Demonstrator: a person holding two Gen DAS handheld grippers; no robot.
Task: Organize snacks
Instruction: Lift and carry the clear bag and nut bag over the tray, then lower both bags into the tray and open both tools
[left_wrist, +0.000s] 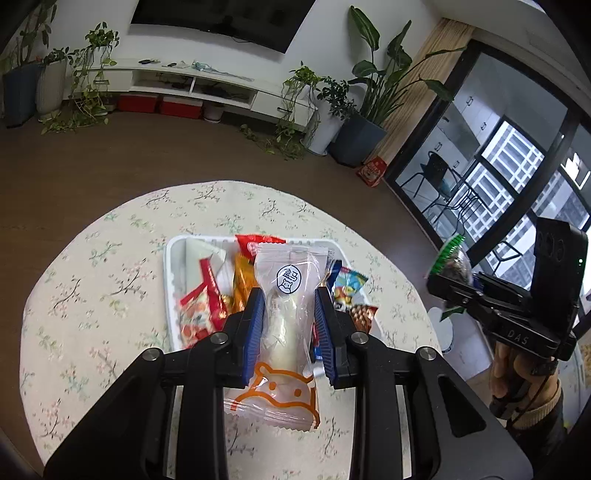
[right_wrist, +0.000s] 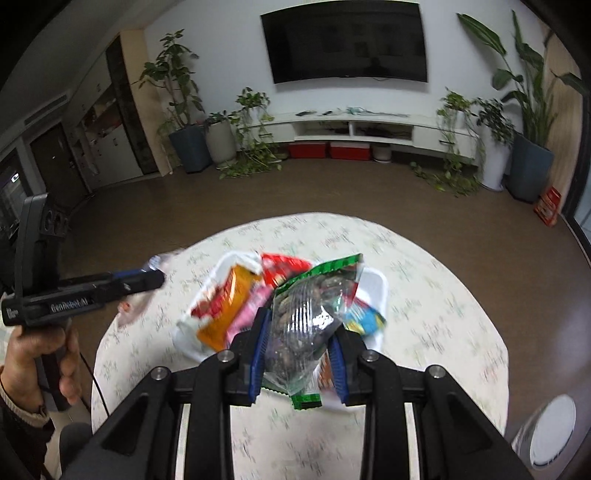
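My left gripper (left_wrist: 290, 302) is shut on a clear snack packet (left_wrist: 286, 295) with a blue round logo and an orange cartoon print, held above the table. Below it a white tray (left_wrist: 170, 280) holds several colourful snack packs. My right gripper (right_wrist: 299, 325) is shut on a clear, green-edged bag of dark nuts (right_wrist: 306, 317), lifted over the same white tray (right_wrist: 376, 284). The right gripper with that green-edged bag (left_wrist: 452, 264) shows at the right of the left wrist view. In the right wrist view the left gripper (right_wrist: 155, 275) appears at the left, blurred.
The round table (left_wrist: 92, 295) wears a pale floral cloth. Brown floor surrounds it. A TV bench (right_wrist: 369, 125) with red boxes and potted plants (right_wrist: 184, 122) lines the far wall. A glass door (left_wrist: 480, 166) is at the right. A white round object (right_wrist: 550, 432) sits on the floor.
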